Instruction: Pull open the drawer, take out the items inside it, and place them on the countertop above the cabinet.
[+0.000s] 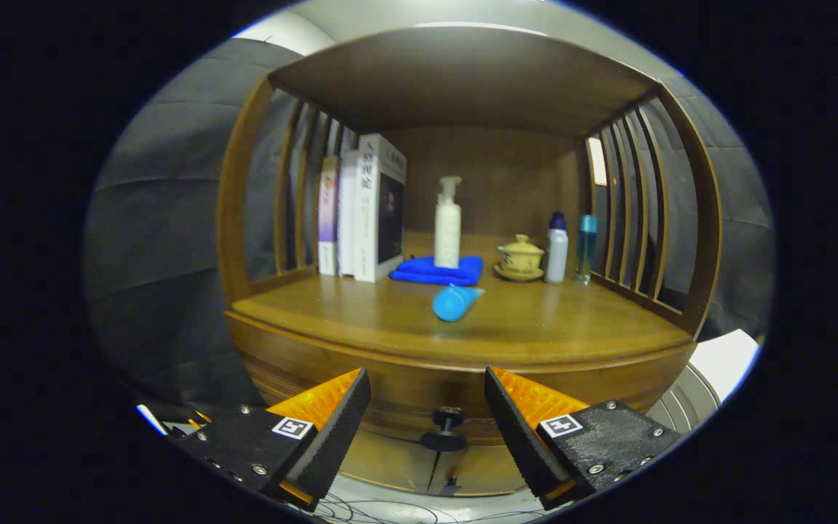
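Gripper (pixel 428 415) spread wide, gripping nothing. Knob (pixel 444 429) of drawer (pixel 419 386) seen low centre of frame, between the fingers and just beyond them, untouched. Drawer shut, contents hidden. Tube (pixel 455 301) already lying on countertop (pixel 361 313) mid-frame. Best approach judged: centre on knob, advance, clamp its stem, pull straight back.

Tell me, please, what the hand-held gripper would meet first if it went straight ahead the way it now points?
Most likely the dark drawer knob, which sits between and just beyond the open fingers of the hand-held gripper, on the wooden drawer front. Depth is hard to judge in this fisheye view.
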{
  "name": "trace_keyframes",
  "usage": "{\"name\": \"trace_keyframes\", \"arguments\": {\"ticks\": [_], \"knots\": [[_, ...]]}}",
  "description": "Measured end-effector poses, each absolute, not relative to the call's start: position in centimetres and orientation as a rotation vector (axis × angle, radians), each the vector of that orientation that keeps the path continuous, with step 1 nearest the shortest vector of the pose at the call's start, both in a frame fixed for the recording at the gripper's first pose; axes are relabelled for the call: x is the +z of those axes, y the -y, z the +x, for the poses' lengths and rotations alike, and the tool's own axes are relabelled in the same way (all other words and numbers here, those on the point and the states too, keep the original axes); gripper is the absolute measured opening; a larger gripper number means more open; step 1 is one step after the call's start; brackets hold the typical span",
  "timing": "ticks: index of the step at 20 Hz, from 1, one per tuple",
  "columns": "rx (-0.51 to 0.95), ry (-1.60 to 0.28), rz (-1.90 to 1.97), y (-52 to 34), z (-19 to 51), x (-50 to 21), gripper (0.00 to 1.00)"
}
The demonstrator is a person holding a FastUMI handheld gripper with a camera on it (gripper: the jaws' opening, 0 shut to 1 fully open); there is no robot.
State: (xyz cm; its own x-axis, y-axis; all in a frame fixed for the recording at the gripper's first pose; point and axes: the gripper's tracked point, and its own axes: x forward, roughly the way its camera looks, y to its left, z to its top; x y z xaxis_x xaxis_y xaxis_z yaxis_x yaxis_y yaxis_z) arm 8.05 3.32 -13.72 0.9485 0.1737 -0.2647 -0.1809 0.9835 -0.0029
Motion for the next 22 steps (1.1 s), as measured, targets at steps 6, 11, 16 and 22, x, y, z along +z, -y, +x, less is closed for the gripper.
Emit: {"name": "trace_keyframes", "arguments": {"ticks": [6,11,16,22], "knots": [[0.147,-0.136,-0.115,-1.9,4.3,-5.5,0.96],[0.028,-0.020,-0.176,2.2,2.3,1.0,0.95],[-0.023,0.007,-0.174,4.6,1.2,3.0,0.95],[-0.070,0.027,-0.166,6.7,0.7,4.6,0.95]]}}
